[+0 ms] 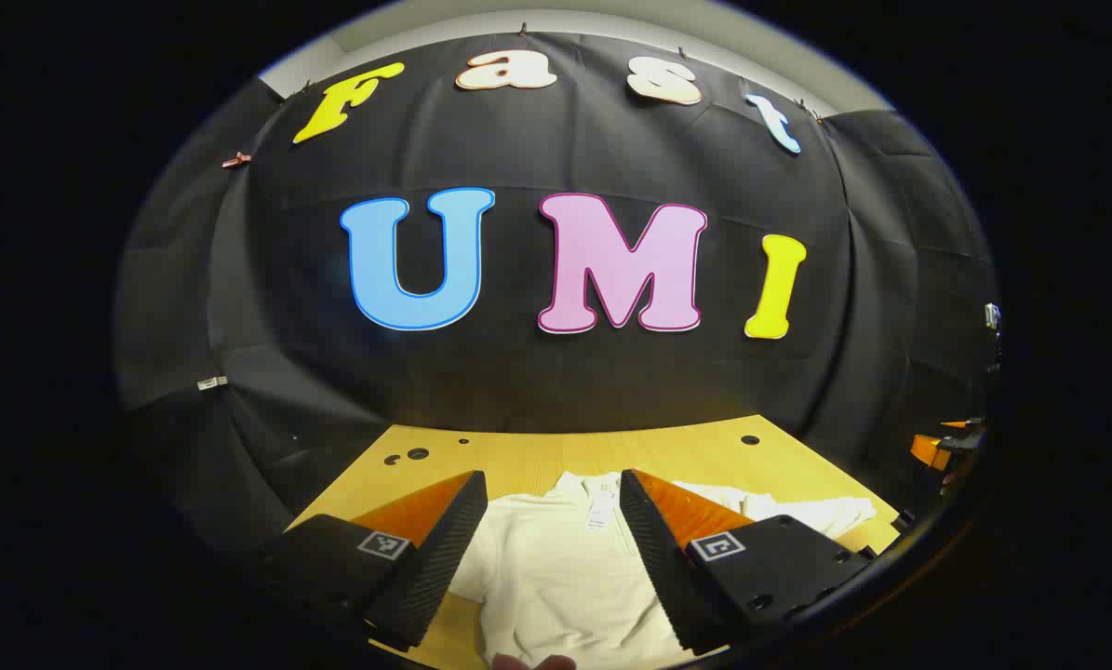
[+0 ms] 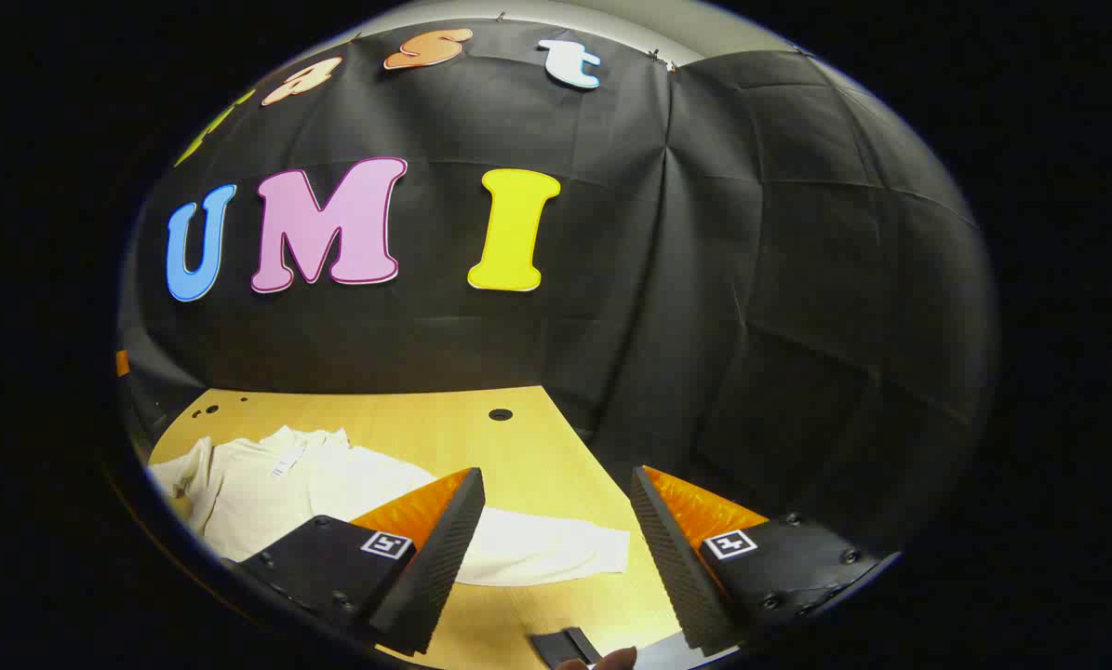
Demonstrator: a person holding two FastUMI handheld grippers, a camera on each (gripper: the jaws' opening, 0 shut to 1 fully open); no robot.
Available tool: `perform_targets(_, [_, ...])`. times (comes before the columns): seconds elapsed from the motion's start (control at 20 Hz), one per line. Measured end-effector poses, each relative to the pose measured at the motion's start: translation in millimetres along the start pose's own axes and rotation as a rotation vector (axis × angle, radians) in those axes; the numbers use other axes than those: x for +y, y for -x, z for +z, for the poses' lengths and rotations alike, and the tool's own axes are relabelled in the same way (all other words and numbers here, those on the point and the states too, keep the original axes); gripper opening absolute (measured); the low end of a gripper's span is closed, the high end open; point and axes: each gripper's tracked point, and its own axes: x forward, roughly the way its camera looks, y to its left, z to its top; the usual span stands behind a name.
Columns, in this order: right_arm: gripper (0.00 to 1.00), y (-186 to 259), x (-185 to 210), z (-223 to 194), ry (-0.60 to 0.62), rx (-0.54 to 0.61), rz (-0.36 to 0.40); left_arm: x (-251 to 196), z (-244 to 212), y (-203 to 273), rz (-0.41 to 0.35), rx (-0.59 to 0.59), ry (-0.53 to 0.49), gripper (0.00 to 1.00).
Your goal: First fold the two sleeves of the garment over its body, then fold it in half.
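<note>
The garment (image 1: 565,577), a cream long-sleeved top, lies spread flat on a light wooden table (image 1: 704,447) in front of the black cloth wall. In the left gripper view its collar points toward the far edge of the table, with a small white label (image 1: 600,514) showing at the neck, and its body runs toward the near edge. One sleeve (image 1: 797,510) stretches out to the right across the tabletop, lying flat and not folded over the body.

The left gripper (image 1: 552,558) hangs above the middle of the garment, its two black ribbed fingers (image 1: 444,558) set wide apart with the cream cloth showing in the gap between them. Nothing is held between them. A fingertip of the person's hand (image 1: 532,662) peeks in at the bottom edge of that view.

In the right gripper view the garment (image 2: 267,493) sits at the left side of the table (image 2: 518,447), and the outstretched sleeve (image 2: 556,551) reaches rightward, its cuff ending in the space ahead of the right gripper (image 2: 556,558). This gripper also has its jaws spread apart and empty; the left finger (image 2: 435,558) overlaps part of the sleeve in the picture, though whether it touches the cloth cannot be told. A small dark flat object (image 2: 565,647) lies on the table at the near edge, beside a bit of the person's hand (image 2: 611,659).

Several round holes (image 1: 416,454) dot the far part of the tabletop.
</note>
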Motion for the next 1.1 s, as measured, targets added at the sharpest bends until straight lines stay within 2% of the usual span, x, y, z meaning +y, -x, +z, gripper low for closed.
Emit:
perform_targets(0.75, [0.98,-7.4,0.3,-3.6,-0.022,0.005,0.020,-8.0,-11.9,-5.7,0.013,0.031,-0.010,0.94])
perform_targets(1.1, [0.98,-25.5,-13.0,-41.7,-0.001,0.126,-0.007,-11.4,-20.7,-6.0,0.021,0.063,-0.023,0.94])
